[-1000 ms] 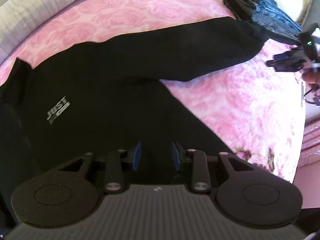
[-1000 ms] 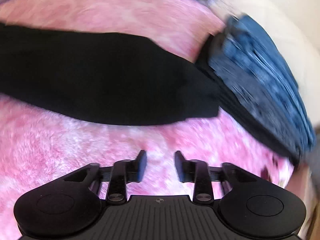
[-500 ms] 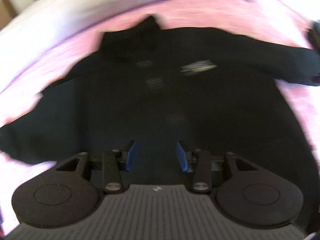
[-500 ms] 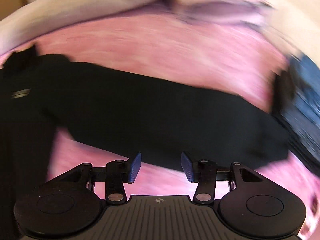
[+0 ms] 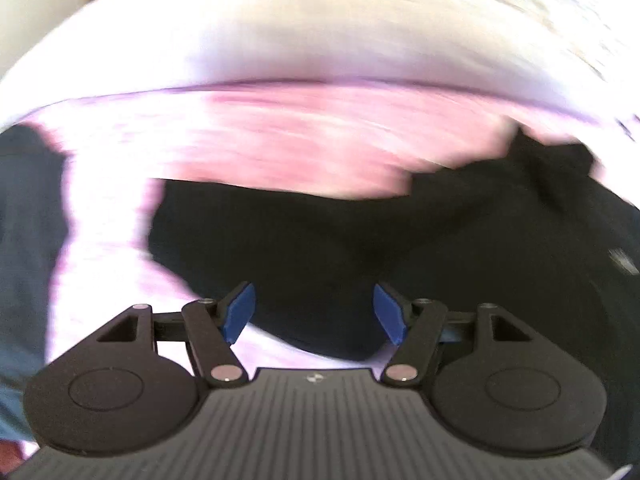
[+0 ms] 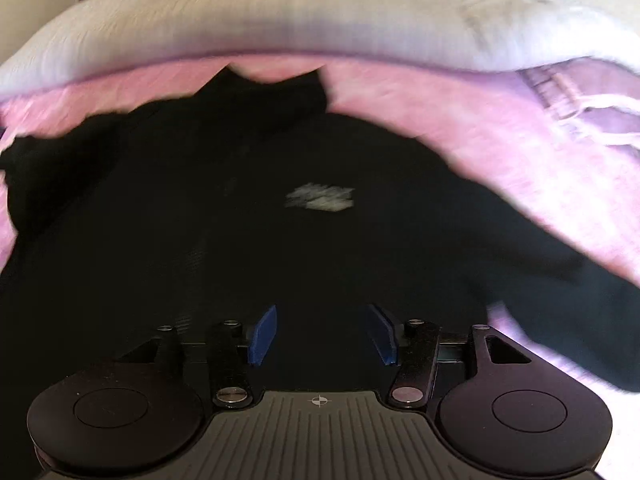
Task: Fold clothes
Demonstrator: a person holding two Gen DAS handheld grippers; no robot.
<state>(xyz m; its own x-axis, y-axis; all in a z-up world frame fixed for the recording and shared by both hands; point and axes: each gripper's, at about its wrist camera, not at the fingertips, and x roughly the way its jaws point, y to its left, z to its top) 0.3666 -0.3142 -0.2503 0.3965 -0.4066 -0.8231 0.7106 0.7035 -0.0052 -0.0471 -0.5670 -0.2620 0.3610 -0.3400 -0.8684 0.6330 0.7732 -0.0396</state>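
A black long-sleeved top [image 6: 280,220] lies spread flat on the pink bed cover [image 6: 500,132], collar towards the pillows, a small pale logo [image 6: 320,198] on its chest. In the left wrist view one black sleeve [image 5: 300,240] stretches across the pink cover [image 5: 300,140]. My left gripper [image 5: 314,312] hangs above that sleeve's lower edge, its jaws opening with nothing between the blue pads. My right gripper [image 6: 322,334] hovers over the top's lower body, its jaws also opening and empty. Both views are blurred by motion.
A long white pillow or duvet roll [image 6: 260,20] runs along the far edge of the bed. A mauve folded garment [image 6: 580,100] lies at the right. A dark blue cloth [image 5: 28,240] shows at the left edge of the left wrist view.
Both grippers have swung leftwards across the bed, away from the stack of blue jeans, which has left both views. Both pairs of jaws have widened. The top has not moved.
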